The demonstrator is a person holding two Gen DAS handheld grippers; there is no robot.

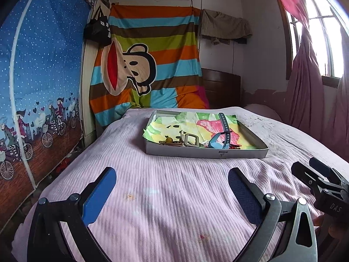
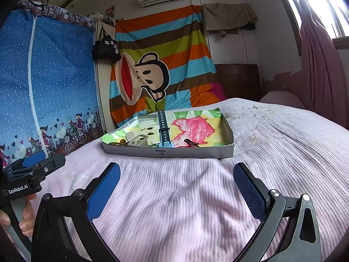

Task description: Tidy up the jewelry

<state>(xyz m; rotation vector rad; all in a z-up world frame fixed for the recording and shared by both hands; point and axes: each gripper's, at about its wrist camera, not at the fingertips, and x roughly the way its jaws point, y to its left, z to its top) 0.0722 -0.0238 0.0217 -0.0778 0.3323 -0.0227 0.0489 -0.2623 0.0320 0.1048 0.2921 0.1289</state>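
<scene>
A shallow white tray (image 1: 205,152) (image 2: 170,152) lined with a colourful cloth sits on the pink bedspread ahead of both grippers. Inside lie a dark blue watch strap (image 1: 224,124) (image 2: 162,122), a light blue piece (image 1: 214,143) (image 2: 166,144), a pale rectangular buckle (image 1: 190,139) (image 2: 138,140), a small yellow charm (image 1: 168,140) and a red clip (image 2: 192,142). My left gripper (image 1: 172,194) hovers open over the bedspread, nothing between its blue pads. My right gripper (image 2: 176,194) is likewise open and empty, well short of the tray.
The right gripper's body (image 1: 320,181) shows at the left view's right edge; the left gripper's body (image 2: 32,170), held by a hand (image 2: 26,216), at the right view's left edge. A blue fabric wardrobe (image 1: 39,87) stands left of the bed, a striped monkey sheet (image 1: 148,65) behind, curtains (image 1: 305,83) right.
</scene>
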